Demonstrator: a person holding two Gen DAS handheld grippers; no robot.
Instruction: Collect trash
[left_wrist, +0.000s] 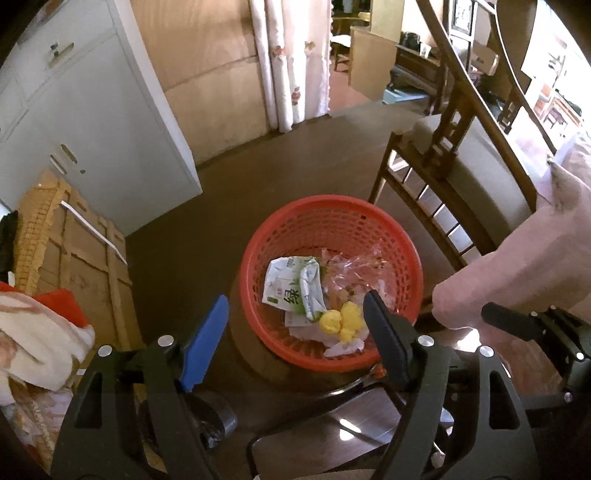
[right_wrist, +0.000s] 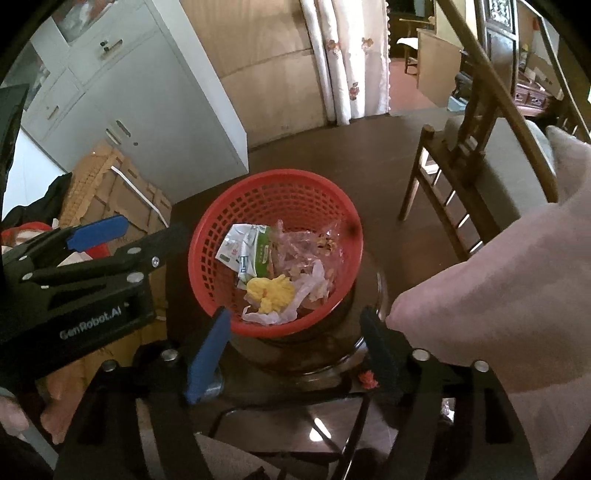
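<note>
A red mesh basket (left_wrist: 325, 201) (right_wrist: 273, 177) stands on a dark round stand just below both grippers. In it lie a green-and-white carton (left_wrist: 284, 284) (right_wrist: 251, 251), a yellow crumpled wad (left_wrist: 341, 321) (right_wrist: 271, 293) and clear plastic wrap (left_wrist: 354, 269) (right_wrist: 303, 240). My left gripper (left_wrist: 295, 332) (right_wrist: 155, 226) hangs open over the basket's near rim, nothing between its blue and black fingers. My right gripper (right_wrist: 295, 332) is open too, above the near rim, with nothing held. A pink sleeve (right_wrist: 498, 277) reaches in from the right.
A grey cabinet (left_wrist: 92, 122) and cardboard boxes (left_wrist: 74, 240) stand to the left of the basket. A wooden chair (left_wrist: 443, 177) stands to its right. A small red scrap (right_wrist: 367, 378) lies by the stand's base. Curtains (left_wrist: 288, 62) hang behind.
</note>
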